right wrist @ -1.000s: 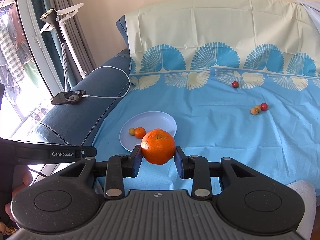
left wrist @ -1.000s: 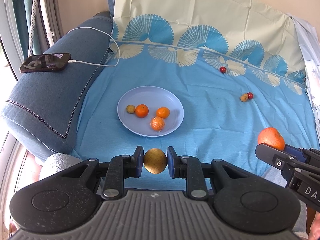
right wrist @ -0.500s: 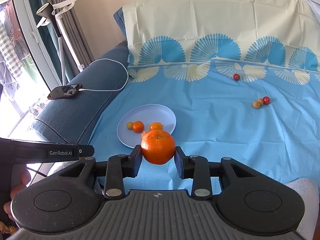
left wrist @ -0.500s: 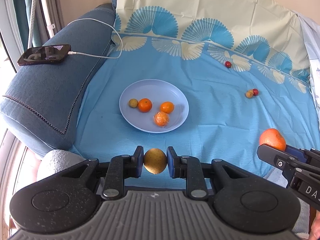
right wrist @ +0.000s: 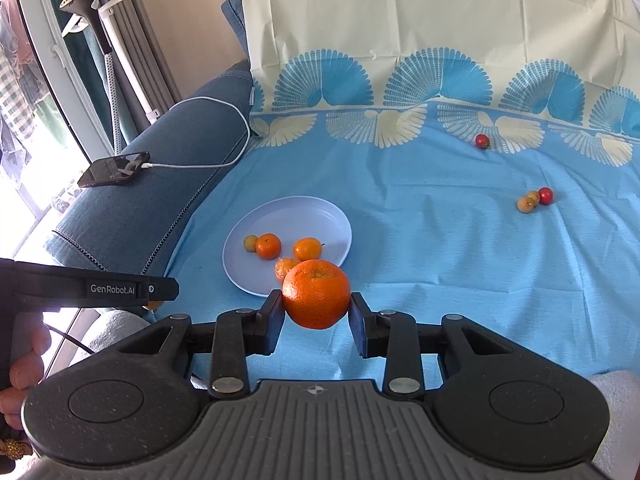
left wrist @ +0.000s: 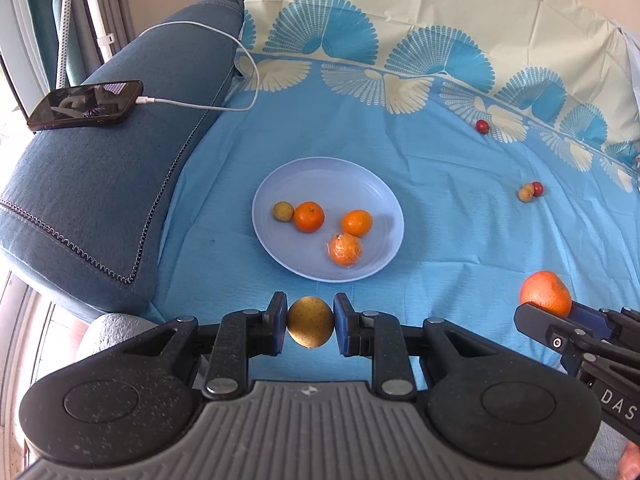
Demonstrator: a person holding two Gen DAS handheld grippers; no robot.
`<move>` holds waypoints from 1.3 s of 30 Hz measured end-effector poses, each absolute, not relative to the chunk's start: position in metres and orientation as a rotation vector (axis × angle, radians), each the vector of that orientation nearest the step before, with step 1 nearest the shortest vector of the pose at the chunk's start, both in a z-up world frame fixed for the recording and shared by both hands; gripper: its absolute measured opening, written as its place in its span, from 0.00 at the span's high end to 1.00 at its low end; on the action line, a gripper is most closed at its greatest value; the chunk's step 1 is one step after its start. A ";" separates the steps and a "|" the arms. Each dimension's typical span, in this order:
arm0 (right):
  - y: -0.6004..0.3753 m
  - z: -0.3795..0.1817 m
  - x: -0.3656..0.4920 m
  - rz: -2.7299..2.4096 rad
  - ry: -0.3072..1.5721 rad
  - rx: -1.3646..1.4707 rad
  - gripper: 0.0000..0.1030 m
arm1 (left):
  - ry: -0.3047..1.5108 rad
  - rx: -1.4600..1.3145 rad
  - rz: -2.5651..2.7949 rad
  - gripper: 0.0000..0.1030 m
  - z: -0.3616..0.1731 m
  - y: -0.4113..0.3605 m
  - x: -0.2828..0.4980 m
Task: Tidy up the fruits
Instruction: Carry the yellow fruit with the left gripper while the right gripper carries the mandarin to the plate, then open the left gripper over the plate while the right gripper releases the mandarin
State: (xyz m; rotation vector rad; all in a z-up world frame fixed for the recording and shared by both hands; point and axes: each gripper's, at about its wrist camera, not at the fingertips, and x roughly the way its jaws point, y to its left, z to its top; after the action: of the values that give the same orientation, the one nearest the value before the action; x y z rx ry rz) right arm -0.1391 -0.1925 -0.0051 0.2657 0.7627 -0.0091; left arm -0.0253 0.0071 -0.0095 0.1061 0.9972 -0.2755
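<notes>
Fruits lie scattered over a blue patterned sheet spread on a sofa, and we log them from the biggest item down. Sofa armrest, blue fabric, sits at the left edge, carrying a dark phone plugged to a white charging cable. Pale blue plate rests on the sheet just ahead of our left tongs; it holds two small mandarins, a third mandarin in clear wrap, and one small tan fruit touching the leftmost mandarin. Our right tongs pinch a large orange mandarin, held in the air above the sheet near the plate's front rim. Left tongs are pressed onto a yellow-brown round fruit, also clear of the sheet, just short of the plate. Far right on the sheet: two small tan fruits touching a red cherry tomato. Another red cherry tomato lies alone near the backrest fold, well apart from the rest.
</notes>
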 end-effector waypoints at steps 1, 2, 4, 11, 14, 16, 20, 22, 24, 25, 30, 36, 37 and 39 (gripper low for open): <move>-0.192 -0.007 -0.135 -0.006 0.769 0.264 0.65 | 1.002 0.106 -0.273 0.74 -0.011 0.007 -0.021; -0.191 -0.008 -0.130 -0.004 0.776 0.262 0.65 | 1.007 0.107 -0.268 0.74 -0.013 0.008 -0.016; -0.189 -0.012 -0.120 0.001 0.788 0.257 0.65 | 1.014 0.110 -0.261 0.74 -0.018 0.008 -0.006; -0.181 -0.026 -0.081 0.015 0.820 0.238 0.65 | 1.047 0.123 -0.233 0.74 -0.038 0.010 0.034; -0.179 -0.034 -0.064 0.024 0.830 0.229 0.65 | 1.057 0.127 -0.222 0.74 -0.046 0.009 0.052; -0.179 -0.040 -0.051 0.037 0.838 0.228 0.65 | 1.066 0.127 -0.214 0.74 -0.052 0.007 0.065; -0.176 -0.056 -0.023 0.048 0.856 0.201 0.65 | 1.089 0.131 -0.202 0.74 -0.067 0.002 0.089; -0.175 -0.064 -0.009 0.054 0.868 0.189 0.65 | 1.101 0.136 -0.201 0.74 -0.075 -0.003 0.099; -0.175 -0.072 0.003 0.054 0.880 0.177 0.65 | 1.118 0.140 -0.204 0.74 -0.084 -0.009 0.109; -0.176 -0.076 0.009 0.053 0.886 0.170 0.65 | 1.126 0.143 -0.204 0.74 -0.088 -0.011 0.114; -0.177 -0.097 0.035 0.050 0.927 0.152 0.65 | 1.142 0.159 -0.215 0.74 -0.109 -0.022 0.133; -0.172 -0.115 0.053 0.063 0.953 0.122 0.63 | 1.147 0.202 -0.201 0.51 -0.124 -0.028 0.149; -0.172 -0.116 0.055 0.067 0.952 0.119 0.63 | 1.146 0.203 -0.191 0.20 -0.123 -0.027 0.151; -0.171 -0.115 0.059 0.073 0.937 0.120 0.46 | 1.110 0.177 -0.155 0.01 -0.114 -0.021 0.151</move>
State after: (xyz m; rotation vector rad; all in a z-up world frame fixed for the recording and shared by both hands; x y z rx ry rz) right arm 0.0588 -0.1714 -0.1152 0.1204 0.9375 0.0728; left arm 0.1508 -0.0210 -0.1139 0.1770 1.1100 -0.1554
